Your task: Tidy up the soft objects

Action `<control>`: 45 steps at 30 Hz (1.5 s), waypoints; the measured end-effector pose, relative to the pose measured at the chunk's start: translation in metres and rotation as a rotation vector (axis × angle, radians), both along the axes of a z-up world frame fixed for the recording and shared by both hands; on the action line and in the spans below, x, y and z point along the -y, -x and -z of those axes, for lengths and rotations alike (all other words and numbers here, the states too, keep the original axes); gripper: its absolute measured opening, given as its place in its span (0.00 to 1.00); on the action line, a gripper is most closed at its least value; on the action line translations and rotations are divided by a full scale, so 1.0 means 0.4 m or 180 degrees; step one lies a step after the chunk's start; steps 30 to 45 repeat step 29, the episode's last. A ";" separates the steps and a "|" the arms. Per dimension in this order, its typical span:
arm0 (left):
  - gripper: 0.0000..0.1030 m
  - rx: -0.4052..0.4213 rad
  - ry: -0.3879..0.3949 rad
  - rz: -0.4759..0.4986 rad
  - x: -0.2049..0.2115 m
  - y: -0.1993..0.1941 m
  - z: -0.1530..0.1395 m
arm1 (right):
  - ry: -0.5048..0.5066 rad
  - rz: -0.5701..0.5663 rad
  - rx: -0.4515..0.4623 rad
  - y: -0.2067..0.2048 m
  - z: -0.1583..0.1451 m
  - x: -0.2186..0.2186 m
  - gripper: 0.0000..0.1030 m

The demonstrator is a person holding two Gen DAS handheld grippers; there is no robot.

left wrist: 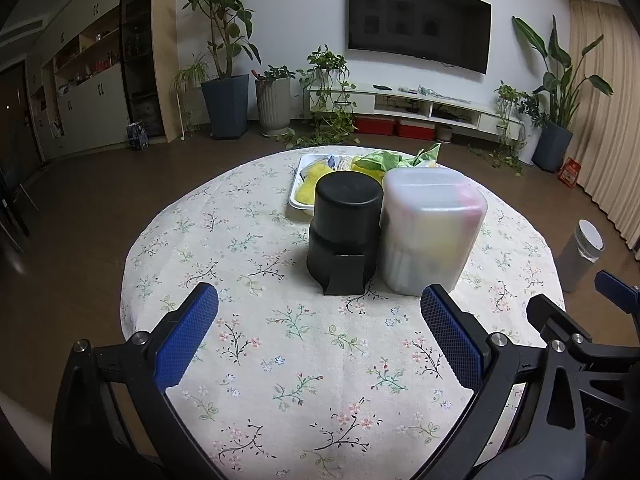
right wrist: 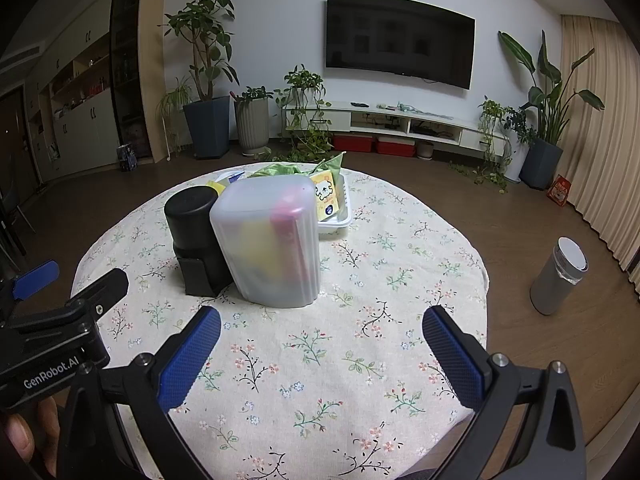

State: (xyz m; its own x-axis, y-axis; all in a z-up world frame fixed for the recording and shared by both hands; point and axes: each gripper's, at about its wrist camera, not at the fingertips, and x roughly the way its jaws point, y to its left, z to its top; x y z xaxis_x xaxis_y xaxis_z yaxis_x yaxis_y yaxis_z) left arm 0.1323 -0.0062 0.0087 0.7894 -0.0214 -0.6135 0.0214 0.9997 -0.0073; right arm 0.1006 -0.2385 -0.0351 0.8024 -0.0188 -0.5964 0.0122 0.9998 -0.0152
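Observation:
A frosted translucent container [left wrist: 430, 228] stands on the round floral tablecloth [left wrist: 280, 340], with yellow and pink things dimly visible inside; it also shows in the right wrist view [right wrist: 268, 240]. A black cylindrical container [left wrist: 344, 232] stands touching its left side, also in the right wrist view [right wrist: 196, 236]. Behind them a white tray [left wrist: 298, 196] holds yellow, green and packaged soft items [right wrist: 326, 194]. My left gripper [left wrist: 320, 300] is open and empty, short of both containers. My right gripper [right wrist: 322, 322] is open and empty, short of the frosted container.
A grey cylindrical bin [right wrist: 560, 276] stands on the floor right of the table. The table edge [right wrist: 482, 280] curves close on the right. Potted plants [left wrist: 226, 100], a TV [left wrist: 418, 20] and a low cabinet line the far wall.

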 end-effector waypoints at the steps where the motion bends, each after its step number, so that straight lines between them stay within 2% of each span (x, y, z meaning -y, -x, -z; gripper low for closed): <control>1: 1.00 0.0008 0.0007 0.0007 -0.001 0.001 0.000 | 0.0003 0.0001 -0.0001 0.001 0.000 0.000 1.00; 45: 1.00 0.0105 -0.0055 0.0014 -0.001 0.009 -0.015 | -0.0002 -0.0006 -0.0018 0.007 0.010 -0.003 1.00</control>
